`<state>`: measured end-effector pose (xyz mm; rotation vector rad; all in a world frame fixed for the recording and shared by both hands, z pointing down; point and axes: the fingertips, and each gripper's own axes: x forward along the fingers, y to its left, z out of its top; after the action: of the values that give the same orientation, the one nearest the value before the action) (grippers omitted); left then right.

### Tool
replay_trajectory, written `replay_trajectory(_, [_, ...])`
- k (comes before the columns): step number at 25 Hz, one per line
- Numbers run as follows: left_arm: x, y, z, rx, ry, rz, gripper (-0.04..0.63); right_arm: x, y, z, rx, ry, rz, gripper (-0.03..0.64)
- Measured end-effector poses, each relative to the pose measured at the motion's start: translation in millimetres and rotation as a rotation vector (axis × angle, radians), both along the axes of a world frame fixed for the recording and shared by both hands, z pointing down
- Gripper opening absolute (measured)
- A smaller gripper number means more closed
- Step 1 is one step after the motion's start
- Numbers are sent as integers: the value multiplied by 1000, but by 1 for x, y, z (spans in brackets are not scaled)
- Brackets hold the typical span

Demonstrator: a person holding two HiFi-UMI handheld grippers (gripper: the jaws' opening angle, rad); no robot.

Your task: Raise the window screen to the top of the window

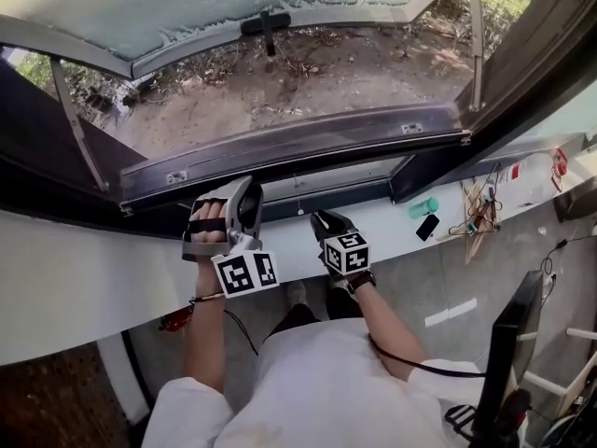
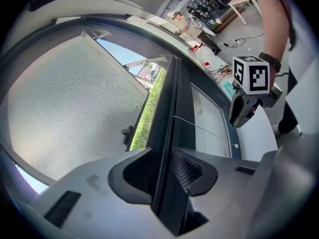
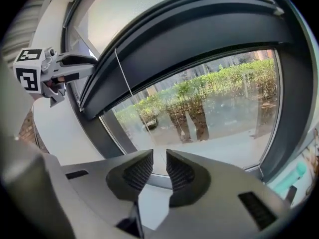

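Window takes up the far side of the room. Its dark frame (image 1: 308, 147) runs across the head view above a long white sill (image 1: 84, 278). Bare dirt ground (image 1: 308, 73) lies outside.

The screen (image 2: 75, 108) is a grey mesh panel with a small black handle. It is swung outward from the frame, at the top of the head view, and fills the left of the left gripper view.

Grey floor (image 1: 438, 287) below me, dark monitor (image 1: 513, 343) at right. On the sill's right end there are loose cables (image 1: 476, 215), a teal object (image 1: 423, 207) and a flat black item (image 1: 427, 227).

The left gripper (image 1: 248, 197) is up at the frame's lower rail. Its fingers (image 2: 192, 168) are spread wide, released. The rail's dark edge runs between them, but I see no pad pressing on it.

The right gripper (image 1: 322, 218) is just beside it, over the sill. Its fingers (image 3: 182, 171) stand a narrow gap apart and are empty, with only glass beyond.
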<state>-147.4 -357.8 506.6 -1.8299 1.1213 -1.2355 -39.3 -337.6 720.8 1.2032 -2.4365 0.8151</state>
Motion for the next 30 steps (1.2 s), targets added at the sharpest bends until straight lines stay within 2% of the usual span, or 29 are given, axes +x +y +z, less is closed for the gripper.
replay_trajectory(5, [-3, -1, 18, -42, -23, -35, 112, -4, -6, 34, -43, -2, -5, 73])
replay_trajectory(10, [-7, -7, 27, -41, -38, -68, 112, -15, -10, 73, -65, 45, -51, 130])
replay_trajectory(14, [-7, -9, 27, -11, -60, -64, 110, -18, -19, 111, -105, 121, -65, 132])
replay_trajectory(18, [-8, -10, 27, -20, -77, -73, 110, -27, -33, 139, -121, 188, -75, 132])
replay_trajectory(21, [-7, -10, 27, -18, -64, -73, 110, -32, -44, 156, -119, 248, -90, 132])
replay_trajectory(24, [-7, -10, 27, -15, -50, -86, 110, -39, -49, 169, -96, 334, -155, 132])
replay_trajectory(26, [-6, -11, 27, -10, -44, -95, 110, -44, -49, 172, -81, 372, -193, 129])
replay_trajectory(27, [-7, -11, 27, -7, -42, -100, 110, -46, -47, 173, -76, 377, -208, 98])
replay_trajectory(28, [-7, -11, 27, -5, -39, -106, 110, -48, -44, 172, -75, 377, -221, 37])
replay_trajectory(30, [-7, -11, 27, -5, -12, -118, 110, -47, -30, 170, -99, 367, -230, 33])
